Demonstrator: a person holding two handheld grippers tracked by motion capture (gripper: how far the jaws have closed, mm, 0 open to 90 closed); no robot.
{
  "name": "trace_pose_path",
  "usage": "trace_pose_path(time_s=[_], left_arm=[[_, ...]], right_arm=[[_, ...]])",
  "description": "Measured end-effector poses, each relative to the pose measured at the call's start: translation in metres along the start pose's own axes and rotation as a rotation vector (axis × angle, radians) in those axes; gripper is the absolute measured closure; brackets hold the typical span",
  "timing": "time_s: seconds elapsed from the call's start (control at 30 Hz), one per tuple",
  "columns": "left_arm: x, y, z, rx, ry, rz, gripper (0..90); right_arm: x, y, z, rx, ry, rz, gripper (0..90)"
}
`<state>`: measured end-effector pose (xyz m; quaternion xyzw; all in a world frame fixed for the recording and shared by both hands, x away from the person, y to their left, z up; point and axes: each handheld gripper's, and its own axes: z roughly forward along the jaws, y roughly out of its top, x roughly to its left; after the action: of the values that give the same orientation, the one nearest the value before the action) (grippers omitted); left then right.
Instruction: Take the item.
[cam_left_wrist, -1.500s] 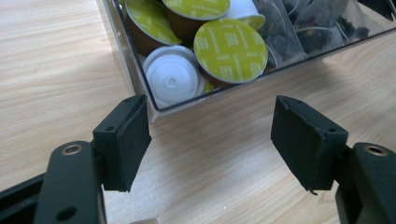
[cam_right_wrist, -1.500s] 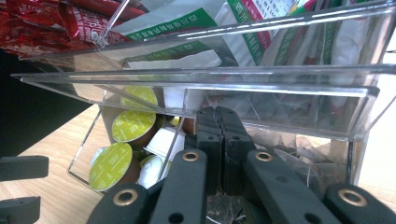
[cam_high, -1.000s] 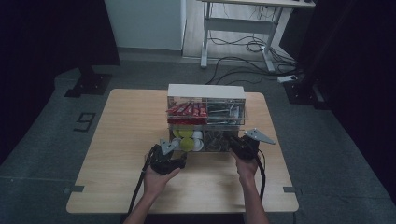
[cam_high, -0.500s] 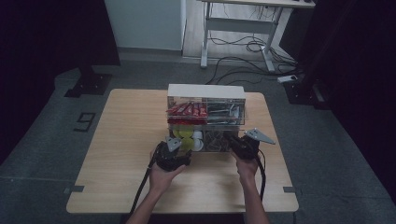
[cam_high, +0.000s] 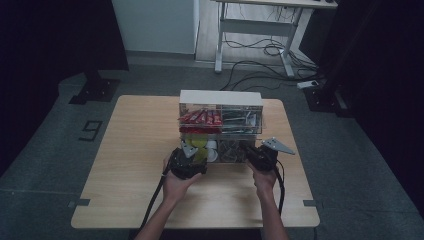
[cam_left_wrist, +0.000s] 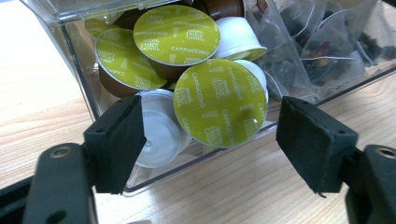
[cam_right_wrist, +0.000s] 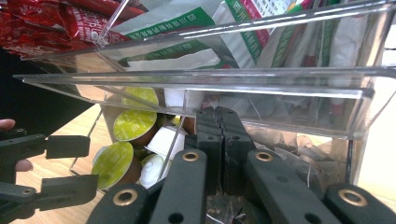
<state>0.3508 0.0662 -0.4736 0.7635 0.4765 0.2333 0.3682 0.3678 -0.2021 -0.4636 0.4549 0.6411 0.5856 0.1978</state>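
A clear plastic organizer (cam_high: 220, 98) stands mid-table, and both grippers are at its lower front. My left gripper (cam_left_wrist: 210, 135) is open, and its jaws have just been opening. A green-lidded Cappuccino capsule (cam_left_wrist: 219, 100) lies between the pads, touching neither, beside a white capsule (cam_left_wrist: 156, 133) in the lower left bin. In the high view the left gripper (cam_high: 192, 152) faces that bin. My right gripper (cam_right_wrist: 219, 126) is shut, pads pressed together, at the lower right bin of clear tea bags (cam_left_wrist: 299, 51). I see nothing between its jaws.
The upper bins hold red packets (cam_high: 200, 118) and green-and-white sachets (cam_right_wrist: 187, 23). A clear shelf edge (cam_right_wrist: 196, 77) juts out just above the right jaws. The left gripper (cam_right_wrist: 70, 165) shows at the left of the right gripper view. Bare wooden table (cam_high: 135, 165) lies to the left.
The left gripper has edged slightly right, toward the capsule bin. The right hand and gripper have kept still.
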Motion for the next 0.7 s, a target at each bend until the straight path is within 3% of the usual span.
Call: trace_pose_path(time_s=[0.17, 0.7], left_arm=[[-0.001, 0.003, 0.007, 0.005, 0.021, 0.005, 21.5], [-0.003, 0.006, 0.021, 0.002, 0.034, 0.028, 21.0]], right_arm=[[0.0, 0.0, 0.0, 0.0, 0.001, 0.001, 87.9], [-0.001, 0.0, 0.0, 0.001, 0.001, 0.006, 87.8]])
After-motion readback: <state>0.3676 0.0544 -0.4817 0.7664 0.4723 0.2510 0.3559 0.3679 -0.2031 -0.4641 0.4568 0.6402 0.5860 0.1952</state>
